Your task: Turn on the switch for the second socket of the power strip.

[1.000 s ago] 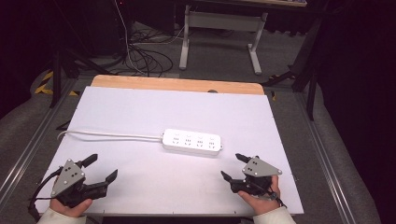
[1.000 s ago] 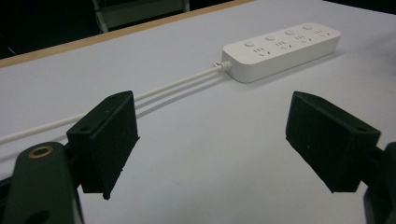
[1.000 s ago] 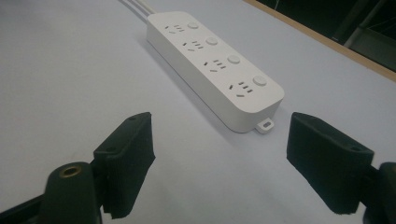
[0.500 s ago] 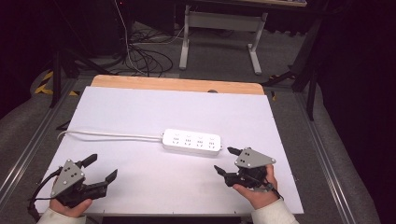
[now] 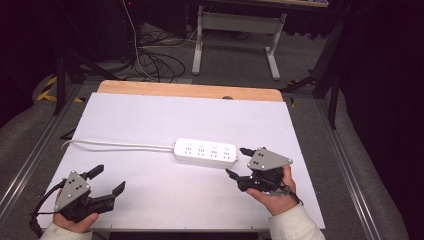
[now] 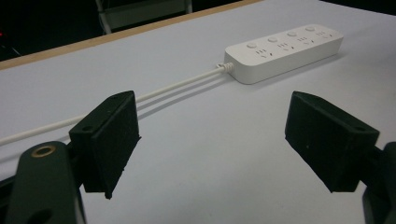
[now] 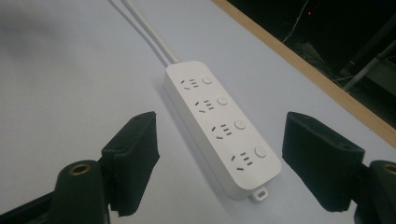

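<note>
High view, bottom left of frame: left tool held in a hand at the near edge of the counter, jaws spread wide, nothing between them, grey three-cornered plate on top. White sleeve cuff at the bottom edge.

Bottom right of centre: right tool held in the other hand, jaws also apart and empty, tips pointing toward frame left. Its jaw tips sit just beside the right end of the power strip, not touching as far as I can tell.

Power strip is white, four sockets with a button each, lying flat near the middle of the white counter surface. Its white cord runs off toward frame left and curves at the counter's left edge.

Left tool view: both black jaws rise from the bottom corners, wide gap, bare counter between; power strip upper right, cord crossing diagonally to the left edge.

Right tool view: jaws wide apart, power strip lying between and just beyond them, running diagonally, mounting tab at its near end, cord leaving toward upper left.

Far edge of counter shows a bare wood strip. Beyond it, upper frame: dark floor, tangled black cables, grey metal stand legs.
</note>
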Tool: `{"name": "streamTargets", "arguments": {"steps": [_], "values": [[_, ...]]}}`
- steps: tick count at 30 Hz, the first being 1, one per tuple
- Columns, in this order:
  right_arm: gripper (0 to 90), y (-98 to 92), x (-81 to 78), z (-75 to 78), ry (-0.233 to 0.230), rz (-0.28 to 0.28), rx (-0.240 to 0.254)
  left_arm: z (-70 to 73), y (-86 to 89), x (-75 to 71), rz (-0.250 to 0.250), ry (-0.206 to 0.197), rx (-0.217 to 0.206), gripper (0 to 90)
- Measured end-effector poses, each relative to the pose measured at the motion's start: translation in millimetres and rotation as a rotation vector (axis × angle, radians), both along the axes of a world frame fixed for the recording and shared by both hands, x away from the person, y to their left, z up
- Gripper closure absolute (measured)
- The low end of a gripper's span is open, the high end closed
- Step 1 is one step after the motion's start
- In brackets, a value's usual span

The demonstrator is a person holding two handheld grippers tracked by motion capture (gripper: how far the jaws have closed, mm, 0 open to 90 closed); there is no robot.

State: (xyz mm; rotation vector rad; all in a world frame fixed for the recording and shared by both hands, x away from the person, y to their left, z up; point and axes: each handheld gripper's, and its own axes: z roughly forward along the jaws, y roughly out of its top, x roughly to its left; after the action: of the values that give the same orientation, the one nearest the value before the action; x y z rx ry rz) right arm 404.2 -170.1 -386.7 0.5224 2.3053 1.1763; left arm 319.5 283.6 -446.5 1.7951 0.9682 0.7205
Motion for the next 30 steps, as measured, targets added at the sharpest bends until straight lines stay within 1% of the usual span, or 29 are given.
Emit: {"name": "streamTargets", "arguments": {"steps": [5,9,13,15,19,20,22,23,24,28,29,30], "values": [[27.1,3.4,2.8,3.1,0.006,0.004,-0.006,0.1,0.3,0.1,0.001,-0.001,0.001,17.8],[28.9,6.7,4.8,4.0,0.002,0.010,-0.016,0.3,0.2,0.0,0.002,-0.004,0.002,17.8],[30.1,9.1,8.0,6.3,0.004,0.008,-0.005,0.4,0.6,0.0,0.005,-0.007,0.002,17.9],[31.0,11.3,10.4,7.8,0.003,0.017,-0.011,0.2,0.2,0.0,0.005,-0.003,-0.002,18.0],[34.0,17.1,17.8,13.3,-0.002,0.018,-0.034,0.3,0.7,-0.1,0.004,-0.006,0.008,18.0],[35.9,18.6,20.4,15.0,-0.001,0.018,-0.037,0.0,0.4,-0.3,0.006,-0.002,0.004,18.0],[44.6,23.0,26.0,18.2,0.017,0.033,-0.051,-0.2,0.5,-0.3,0.007,-0.001,0.004,18.0],[46.8,25.3,28.5,19.7,0.025,0.034,-0.059,-0.5,0.5,-0.4,0.009,0.001,0.005,18.0],[47.0,28.0,30.8,21.2,0.022,0.031,-0.063,-0.5,0.5,-0.6,0.010,0.003,0.005,18.0],[59.6,36.6,41.8,24.7,0.044,0.052,-0.037,-0.1,1.3,-1.2,0.013,-0.002,0.006,18.0],[63.9,38.1,45.3,24.8,0.051,0.059,-0.031,-0.1,1.3,-1.2,0.013,-0.002,0.006,18.0],[63.9,38.1,45.3,24.8,0.051,0.059,-0.031,-0.1,1.3,-1.2,0.013,-0.002,0.006,18.0]]}}
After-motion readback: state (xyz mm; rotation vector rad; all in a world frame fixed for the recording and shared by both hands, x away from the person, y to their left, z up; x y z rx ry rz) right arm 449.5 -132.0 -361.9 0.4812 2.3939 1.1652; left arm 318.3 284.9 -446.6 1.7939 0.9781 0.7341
